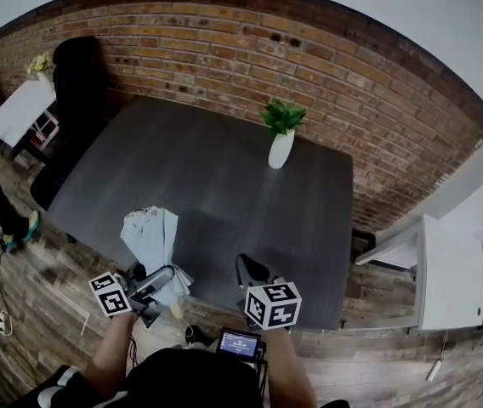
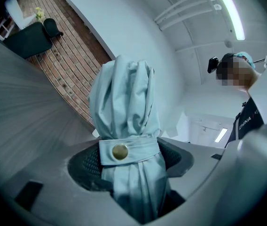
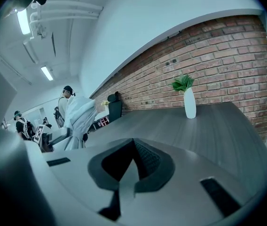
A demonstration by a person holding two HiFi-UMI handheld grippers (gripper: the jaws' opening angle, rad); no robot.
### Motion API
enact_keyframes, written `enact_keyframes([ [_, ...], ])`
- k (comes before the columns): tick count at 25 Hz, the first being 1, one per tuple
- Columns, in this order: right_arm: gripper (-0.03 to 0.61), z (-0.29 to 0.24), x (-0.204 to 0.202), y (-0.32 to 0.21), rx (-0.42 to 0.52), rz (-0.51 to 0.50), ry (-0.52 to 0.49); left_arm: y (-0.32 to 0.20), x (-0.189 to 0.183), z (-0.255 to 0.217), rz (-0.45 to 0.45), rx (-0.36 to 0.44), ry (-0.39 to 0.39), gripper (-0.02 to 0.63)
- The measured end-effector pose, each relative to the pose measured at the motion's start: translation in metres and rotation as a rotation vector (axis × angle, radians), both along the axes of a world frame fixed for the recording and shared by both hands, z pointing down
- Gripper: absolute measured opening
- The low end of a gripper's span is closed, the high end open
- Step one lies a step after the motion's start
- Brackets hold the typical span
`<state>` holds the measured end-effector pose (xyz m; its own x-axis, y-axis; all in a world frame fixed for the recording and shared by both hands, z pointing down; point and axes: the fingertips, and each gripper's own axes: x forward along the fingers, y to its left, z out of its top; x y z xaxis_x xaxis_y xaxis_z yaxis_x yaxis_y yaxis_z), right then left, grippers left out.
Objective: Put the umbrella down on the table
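Left tongs (image 2: 129, 160) gripped the likely soft, light folded umbrella (image 2: 123, 98) at its strap (image 2: 129, 150) by the table's (image 1: 224, 177) near edge; right tongs (image 3: 132, 161) closed, empty.

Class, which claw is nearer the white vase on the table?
Right. The right claw is at the table's near edge, roughly in line with the vase; the left claw, gripping the umbrella, is farther along that edge.

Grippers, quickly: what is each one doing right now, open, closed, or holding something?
Left gripper: closed on the folded umbrella.
Right gripper: closed, nothing between its jaws.
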<state>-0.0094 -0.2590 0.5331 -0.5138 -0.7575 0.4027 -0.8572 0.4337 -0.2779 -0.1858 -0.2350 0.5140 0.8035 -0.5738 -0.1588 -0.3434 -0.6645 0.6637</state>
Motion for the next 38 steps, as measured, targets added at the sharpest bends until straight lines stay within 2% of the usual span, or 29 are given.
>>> enact_keyframes([
  [10,0.006,0.000,0.005,-0.014,0.002,0.021,-0.010,-0.013,0.014,0.001,0.019,-0.014,0.015,0.291],
  [15,0.008,-0.003,-0.004,-0.022,0.010,-0.002,-0.020,-0.020,0.019,-0.003,0.031,0.002,0.003,0.291],
  [21,0.008,0.003,0.008,-0.028,-0.009,0.012,-0.025,-0.026,0.023,0.002,0.031,-0.019,0.004,0.291],
  [28,0.007,0.003,0.011,-0.042,-0.014,-0.018,-0.025,-0.039,0.035,0.004,0.038,-0.030,-0.016,0.291],
  [32,0.008,0.003,0.021,-0.056,-0.014,-0.041,-0.015,-0.053,0.048,0.000,0.033,-0.051,0.002,0.291],
  [38,0.007,-0.003,0.041,-0.079,-0.005,-0.072,-0.018,-0.071,0.069,-0.009,0.050,-0.043,-0.075,0.291],
])
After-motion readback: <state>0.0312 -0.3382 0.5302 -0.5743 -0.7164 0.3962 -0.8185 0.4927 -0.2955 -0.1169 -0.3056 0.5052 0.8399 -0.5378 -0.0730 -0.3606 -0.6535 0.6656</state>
